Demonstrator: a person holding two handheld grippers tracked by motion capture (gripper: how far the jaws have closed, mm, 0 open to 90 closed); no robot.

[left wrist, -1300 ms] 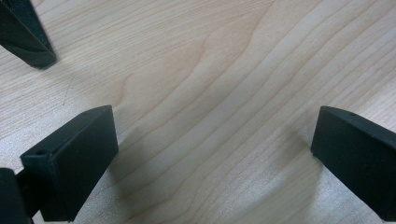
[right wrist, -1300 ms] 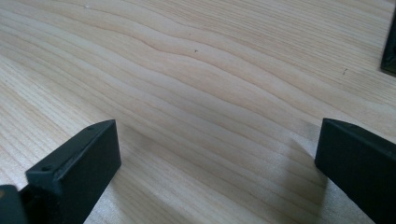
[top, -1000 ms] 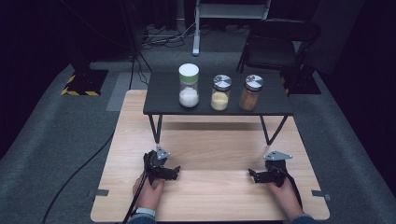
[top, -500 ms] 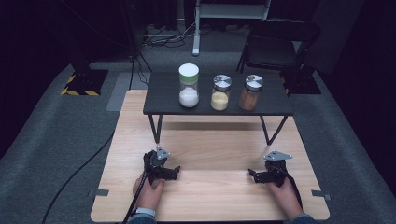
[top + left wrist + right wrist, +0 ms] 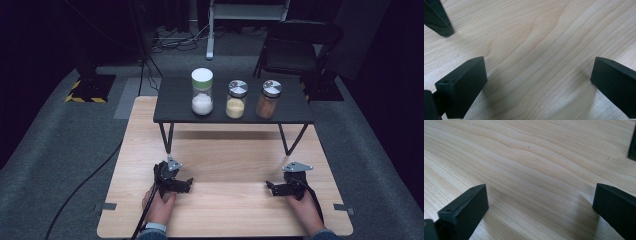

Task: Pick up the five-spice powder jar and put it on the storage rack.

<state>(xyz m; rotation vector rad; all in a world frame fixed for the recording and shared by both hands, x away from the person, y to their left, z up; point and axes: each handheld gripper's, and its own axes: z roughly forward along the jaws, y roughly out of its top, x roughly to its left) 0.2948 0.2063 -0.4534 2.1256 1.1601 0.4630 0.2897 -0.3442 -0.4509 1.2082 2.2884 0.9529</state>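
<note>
A light wooden table [image 5: 225, 210] stands on grey carpet [image 5: 60, 165]; the left gripper [image 5: 181, 186] and right gripper [image 5: 272, 189] rest there, jaws wide, while the high view adds three jars [image 5: 236, 98].

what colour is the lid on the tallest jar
Pale green, on the tallest jar, which holds white powder; clearest in the high view.

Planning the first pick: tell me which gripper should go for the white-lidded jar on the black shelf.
Left. The left gripper lies open on the wooden table, roughly below the white-lidded jar at the black shelf's left end. The right gripper, also open, sits further across, nearer the brown jar.
</note>
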